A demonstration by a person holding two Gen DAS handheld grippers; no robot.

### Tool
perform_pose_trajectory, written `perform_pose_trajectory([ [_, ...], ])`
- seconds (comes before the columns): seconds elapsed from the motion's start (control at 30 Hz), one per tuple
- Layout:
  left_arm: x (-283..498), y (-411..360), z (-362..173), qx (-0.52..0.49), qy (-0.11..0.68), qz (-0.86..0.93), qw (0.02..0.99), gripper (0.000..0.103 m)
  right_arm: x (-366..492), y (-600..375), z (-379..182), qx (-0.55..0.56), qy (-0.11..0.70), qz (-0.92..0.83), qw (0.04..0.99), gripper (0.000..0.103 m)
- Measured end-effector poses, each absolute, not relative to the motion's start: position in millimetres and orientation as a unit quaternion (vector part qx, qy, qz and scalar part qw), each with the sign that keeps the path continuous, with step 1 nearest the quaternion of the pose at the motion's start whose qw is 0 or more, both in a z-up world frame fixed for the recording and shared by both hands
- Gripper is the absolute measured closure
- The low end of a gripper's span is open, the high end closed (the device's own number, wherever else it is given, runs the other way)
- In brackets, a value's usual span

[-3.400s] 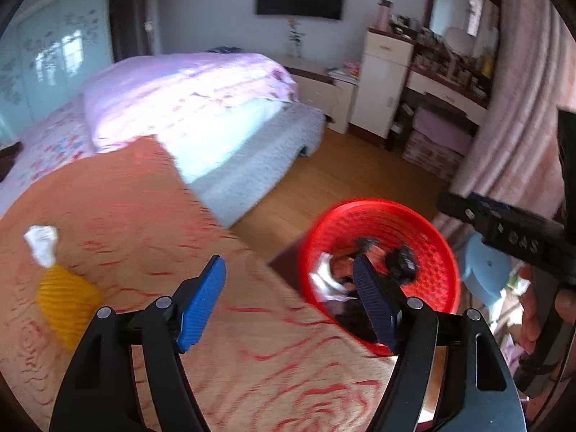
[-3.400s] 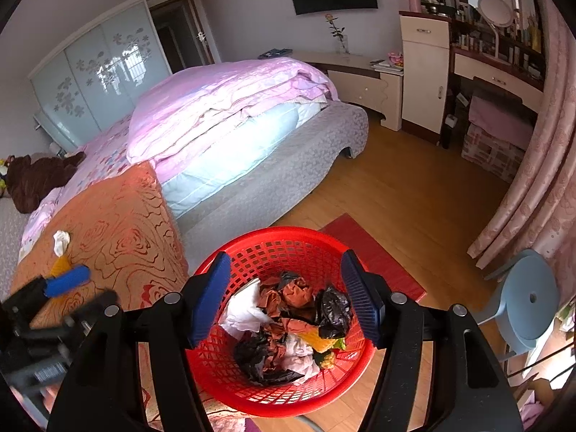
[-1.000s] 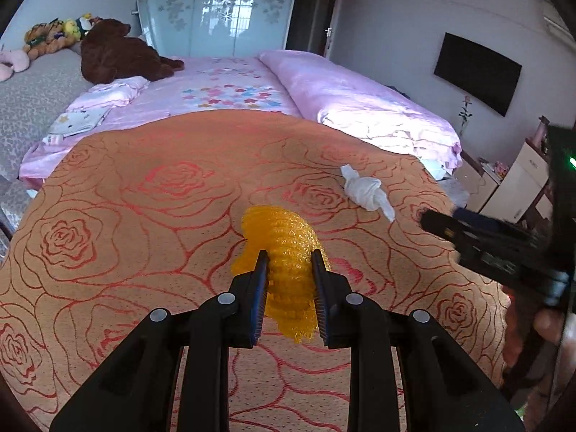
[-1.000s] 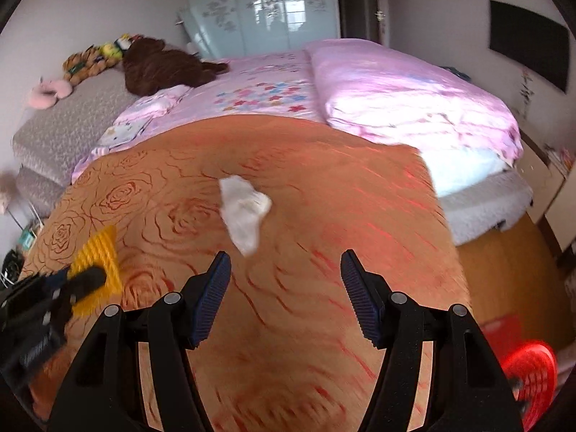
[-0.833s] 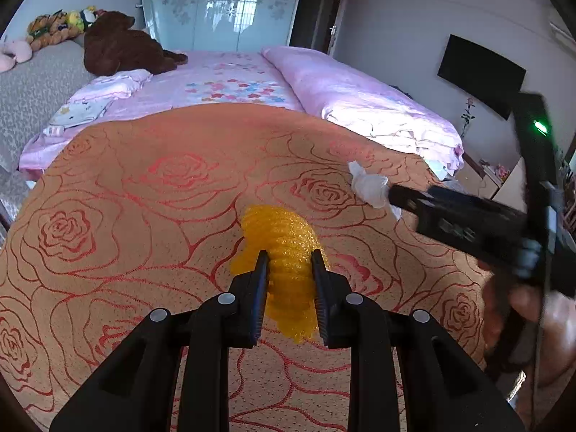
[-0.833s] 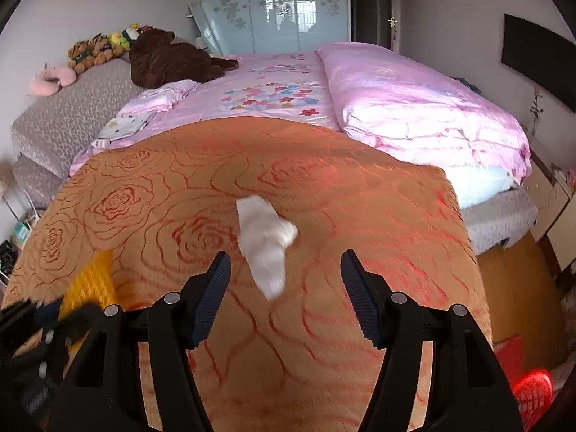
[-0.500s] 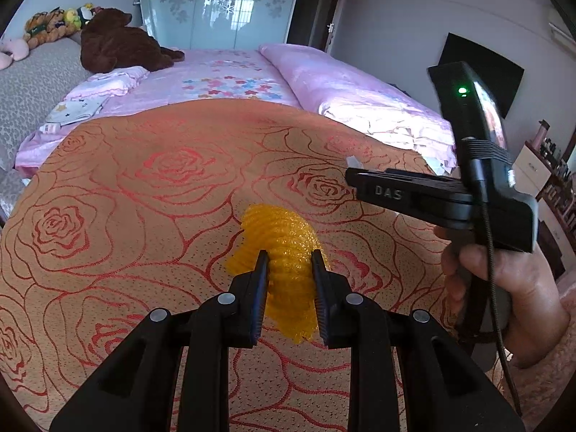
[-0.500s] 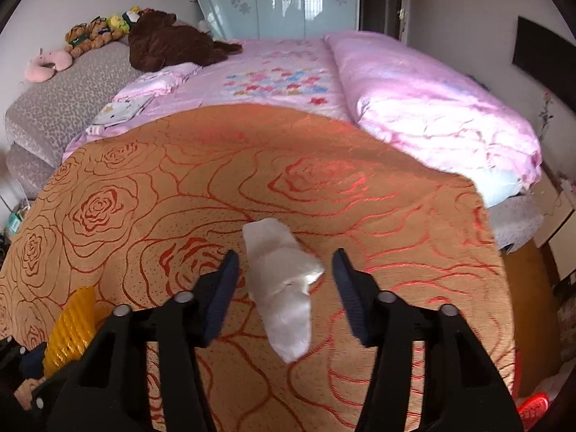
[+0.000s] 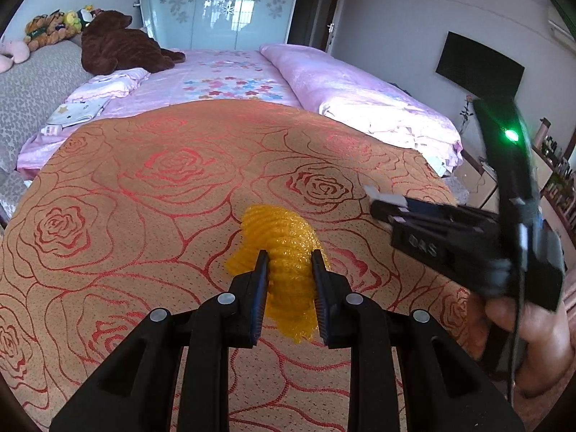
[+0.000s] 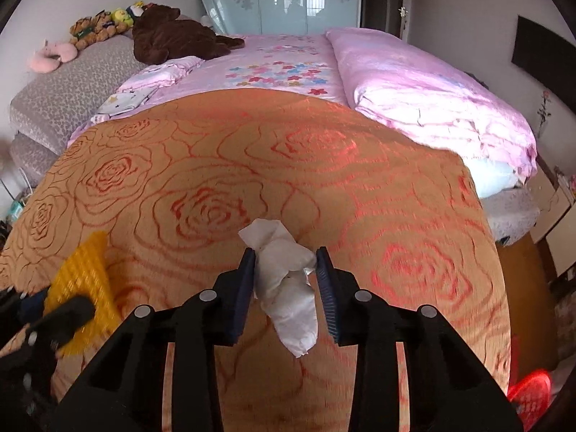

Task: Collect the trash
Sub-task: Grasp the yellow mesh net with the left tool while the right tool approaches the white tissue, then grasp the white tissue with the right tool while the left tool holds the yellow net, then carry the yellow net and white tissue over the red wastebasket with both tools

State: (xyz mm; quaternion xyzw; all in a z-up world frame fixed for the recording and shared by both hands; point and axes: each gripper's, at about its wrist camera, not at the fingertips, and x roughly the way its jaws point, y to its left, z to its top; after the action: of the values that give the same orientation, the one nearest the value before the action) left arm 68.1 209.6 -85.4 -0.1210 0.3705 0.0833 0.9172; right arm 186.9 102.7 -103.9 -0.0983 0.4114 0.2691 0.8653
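Foam point(image 9: 284, 252), yellow and ribbed, lies on the orange rose-patterned blanket point(image 9: 126, 216) in the left wrist view, pinched between the nearly closed pads of the left gripper point(image 9: 289, 280). The right gripper point(image 9: 381, 208) reaches in from the right, a hand point(image 9: 532, 331) behind it.

In the right wrist view, the right gripper point(image 10: 286, 277) has just been closing its jaws; the pads press both sides of a crumpled white tissue point(image 10: 288, 288) on the blanket point(image 10: 396, 216). The foam point(image 10: 82, 280) sits far left. A red basket point(image 10: 532, 392) shows at bottom right.
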Motion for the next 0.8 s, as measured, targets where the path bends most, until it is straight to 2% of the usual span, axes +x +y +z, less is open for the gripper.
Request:
perform_pose_trajectory([
  [0.33, 67, 191, -75, -0.097, 0.366, 0.072, 0.923, 0.081, 151, 46, -97, -0.046, 0.417, 0.25, 0.872, 0.069],
  [0.8, 64, 155, -67, -0.071, 0.363, 0.039, 0.928, 0.081, 119, -24, -63, -0.013, 0.379, 0.206, 0.902, 0.069],
])
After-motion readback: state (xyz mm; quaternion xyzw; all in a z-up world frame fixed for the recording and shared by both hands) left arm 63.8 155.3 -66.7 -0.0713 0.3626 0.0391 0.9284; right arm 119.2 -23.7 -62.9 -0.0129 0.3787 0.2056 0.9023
